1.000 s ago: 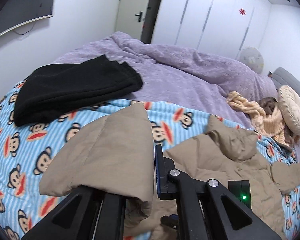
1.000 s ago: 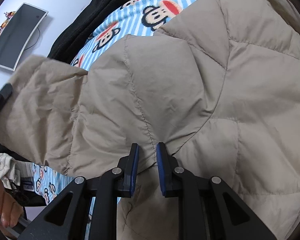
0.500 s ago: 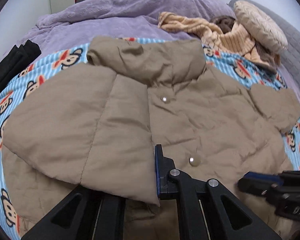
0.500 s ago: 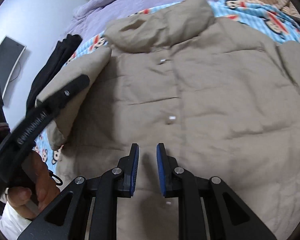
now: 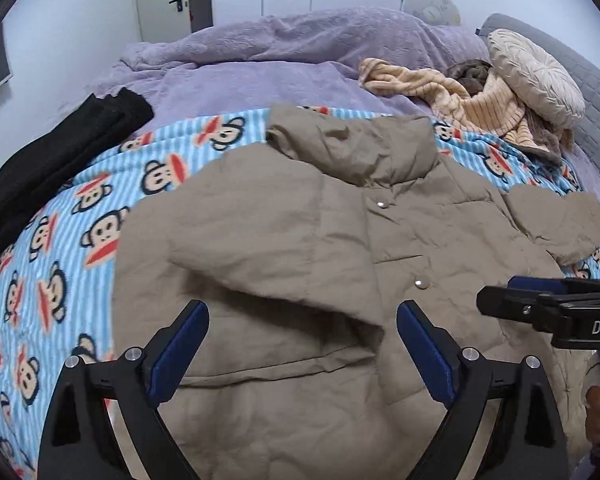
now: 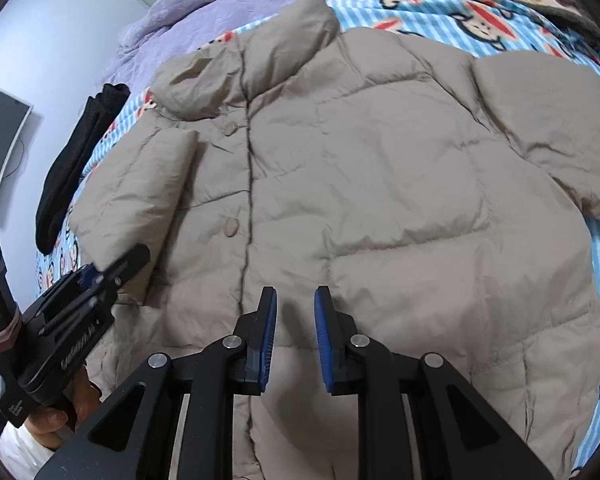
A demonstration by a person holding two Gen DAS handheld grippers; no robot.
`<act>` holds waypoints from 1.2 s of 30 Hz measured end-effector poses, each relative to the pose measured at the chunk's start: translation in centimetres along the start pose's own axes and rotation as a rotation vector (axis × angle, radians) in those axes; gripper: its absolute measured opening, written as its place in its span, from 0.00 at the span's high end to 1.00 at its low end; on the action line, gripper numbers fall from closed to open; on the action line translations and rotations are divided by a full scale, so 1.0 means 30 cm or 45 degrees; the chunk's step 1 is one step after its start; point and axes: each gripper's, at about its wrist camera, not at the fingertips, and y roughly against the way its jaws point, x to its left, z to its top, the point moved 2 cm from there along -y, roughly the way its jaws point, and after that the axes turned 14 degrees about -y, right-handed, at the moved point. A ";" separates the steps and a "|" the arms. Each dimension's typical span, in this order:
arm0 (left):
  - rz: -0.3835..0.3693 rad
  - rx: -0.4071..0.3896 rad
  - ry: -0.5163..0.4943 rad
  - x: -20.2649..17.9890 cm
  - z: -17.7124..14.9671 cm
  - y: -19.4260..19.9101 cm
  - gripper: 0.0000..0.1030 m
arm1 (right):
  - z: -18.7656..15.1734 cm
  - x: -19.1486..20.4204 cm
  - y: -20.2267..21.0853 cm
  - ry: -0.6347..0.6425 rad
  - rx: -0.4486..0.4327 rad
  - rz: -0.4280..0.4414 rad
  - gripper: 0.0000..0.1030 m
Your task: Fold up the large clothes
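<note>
Beige puffer jacket (image 5: 340,264) on monkey-print blanket (image 5: 60,248)

Left of jacket (image 5: 320,264): bare strip of monkey-print blanket (image 5: 60,272), free to pass.
Far left: folded black cloth (image 5: 52,168) in the way.
Far right corner: striped clothes (image 5: 460,100) and round cushion (image 5: 536,76) crowd the bed.
Right: right hand-held gripper (image 5: 540,296) just over the jacket.

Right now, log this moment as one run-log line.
step: sleeve folded onto jacket | left tongs: just opened, empty, over sleeve | right tongs: opening, empty
</note>
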 end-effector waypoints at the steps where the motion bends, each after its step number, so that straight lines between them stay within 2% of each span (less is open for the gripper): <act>1: 0.046 0.000 0.030 0.042 -0.009 0.013 0.08 | -0.003 0.016 0.015 0.039 -0.017 0.004 0.43; 2: 0.101 0.004 0.075 0.096 -0.023 0.021 0.08 | -0.008 0.054 0.027 0.086 -0.045 0.011 0.26; 4: 0.169 0.039 0.187 0.211 -0.054 0.007 0.08 | -0.022 0.128 0.051 0.194 -0.088 0.026 0.24; 8: 0.205 0.159 0.481 0.446 -0.155 -0.086 0.08 | -0.068 0.295 0.042 0.405 -0.132 0.035 0.24; 10: 0.179 0.211 0.530 0.490 -0.196 -0.136 0.08 | -0.111 0.369 0.027 0.536 -0.163 -0.015 0.24; 14: 0.171 0.231 0.534 0.501 -0.224 -0.177 0.08 | -0.168 0.508 -0.097 0.809 -0.208 -0.191 0.24; 16: 0.147 0.228 0.520 0.500 -0.213 -0.184 0.08 | -0.162 0.522 -0.133 0.860 -0.233 -0.257 0.24; 18: 0.106 0.217 0.528 0.511 -0.197 -0.186 0.08 | -0.106 0.502 -0.132 0.796 -0.275 -0.280 0.24; 21: -0.021 0.182 0.602 0.559 -0.161 -0.190 0.08 | 0.004 0.395 -0.065 0.550 -0.322 -0.222 0.24; 23: -0.100 0.167 0.650 0.596 -0.128 -0.215 0.08 | 0.068 0.297 -0.036 0.368 -0.298 -0.158 0.24; 25: -0.119 0.162 0.636 0.608 -0.088 -0.246 0.09 | 0.119 0.177 -0.019 0.170 -0.254 -0.091 0.24; 27: -0.086 0.177 0.553 0.580 -0.054 -0.267 0.44 | 0.160 0.056 -0.016 -0.035 -0.195 0.003 0.24; 28: -0.073 0.207 0.506 0.556 -0.042 -0.284 0.51 | 0.171 0.008 -0.018 -0.123 -0.164 0.062 0.29; 29: -0.057 0.218 0.482 0.534 -0.039 -0.291 0.56 | 0.178 -0.036 -0.024 -0.205 -0.128 0.135 0.58; 31: 0.002 0.226 0.423 0.495 -0.038 -0.305 0.56 | 0.181 -0.098 -0.042 -0.316 -0.079 0.192 0.93; 34: 0.077 0.242 0.350 0.468 -0.052 -0.342 0.56 | 0.149 -0.154 -0.075 -0.375 -0.062 0.167 0.93; 36: 0.123 0.251 0.326 0.466 -0.060 -0.360 0.52 | 0.119 -0.181 -0.100 -0.401 -0.039 0.163 0.93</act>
